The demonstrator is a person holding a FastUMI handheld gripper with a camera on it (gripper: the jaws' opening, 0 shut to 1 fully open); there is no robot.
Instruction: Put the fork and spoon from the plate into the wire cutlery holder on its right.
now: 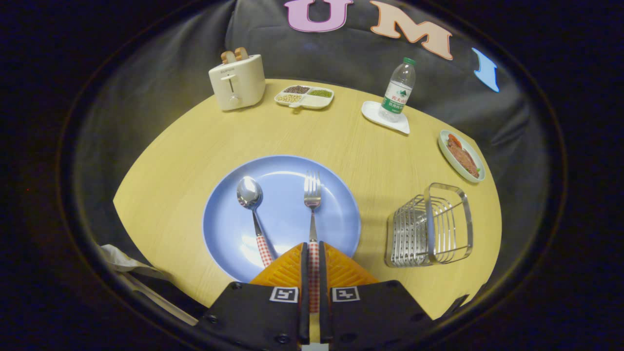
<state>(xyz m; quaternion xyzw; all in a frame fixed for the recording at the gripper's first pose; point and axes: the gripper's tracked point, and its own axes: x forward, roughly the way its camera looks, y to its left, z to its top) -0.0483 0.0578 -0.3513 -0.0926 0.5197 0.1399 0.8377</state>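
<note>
Fork [312, 204] lies on the blue plate [281, 170] near the table's [195, 146] front edge, tines pointing away, its checked handle pinched between the gripper's [313, 253] closed fingers. Spoon [253, 214] rests just left, roughly parallel. Wire cutlery holder [429, 226] stands off the plate's right rim, so the carry goes rightward.

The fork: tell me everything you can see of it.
The fork is shiny metal with four tines and a slim neck, and its handle is wrapped in a red-and-white check pattern. It lies flat on the blue plate, tines pointing away toward the far table edge, to the right of the spoon and apart from it. The hand-held gripper is shut on its handle.
</note>
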